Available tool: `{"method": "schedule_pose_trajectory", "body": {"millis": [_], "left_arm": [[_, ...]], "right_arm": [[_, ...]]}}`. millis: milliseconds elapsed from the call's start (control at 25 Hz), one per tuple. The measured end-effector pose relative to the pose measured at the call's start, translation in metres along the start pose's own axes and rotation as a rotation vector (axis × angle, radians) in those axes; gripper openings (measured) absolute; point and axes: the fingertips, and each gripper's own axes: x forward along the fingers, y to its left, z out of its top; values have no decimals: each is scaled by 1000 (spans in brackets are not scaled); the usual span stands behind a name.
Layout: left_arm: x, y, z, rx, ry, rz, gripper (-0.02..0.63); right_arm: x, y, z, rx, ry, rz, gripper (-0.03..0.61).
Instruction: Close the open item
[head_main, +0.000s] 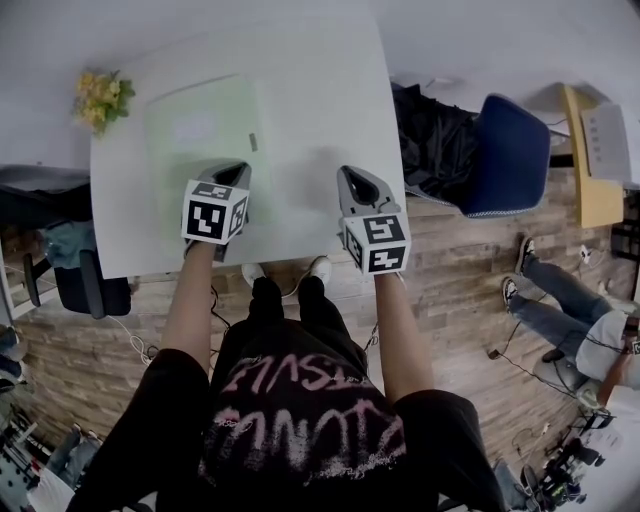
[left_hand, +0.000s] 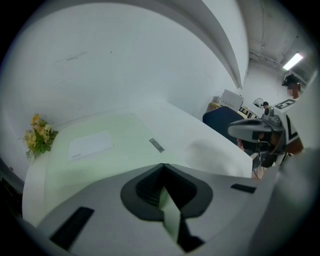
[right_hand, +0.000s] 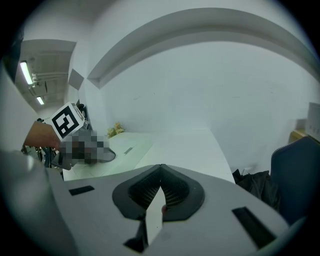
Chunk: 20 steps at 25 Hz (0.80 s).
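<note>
A pale green flat case (head_main: 205, 125) lies on the white table (head_main: 320, 90) with its lid down flat. It carries a white label and a small grey tab (head_main: 253, 142) at its right edge. My left gripper (head_main: 238, 170) is shut and empty, hovering over the case's near edge. In the left gripper view the case (left_hand: 100, 150) spreads out just beyond the closed left gripper (left_hand: 162, 167). My right gripper (head_main: 352, 178) is also shut and empty, over bare table to the right of the case. The right gripper view shows the case (right_hand: 132, 150) off to the left of the right gripper (right_hand: 161, 167).
Yellow flowers (head_main: 100, 98) stand at the table's far left corner. A blue chair (head_main: 505, 150) with a black garment (head_main: 435, 140) stands right of the table, a black chair (head_main: 90, 280) at the left. A person (head_main: 560, 300) sits on the floor at right.
</note>
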Motion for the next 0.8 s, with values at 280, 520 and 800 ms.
{"method": "schedule_pose_trajectory", "body": {"millis": [280, 520, 800], "left_arm": [[1, 0, -1, 11, 6, -3, 3], [-7, -3, 4, 51, -43, 10, 3], [-28, 4, 13, -23, -144, 15, 3]], "right_arm": [[2, 5, 0, 4, 1, 4, 12], [-1, 8, 8, 8, -20, 6, 12], [-3, 20, 13, -13, -32, 23, 12]]}}
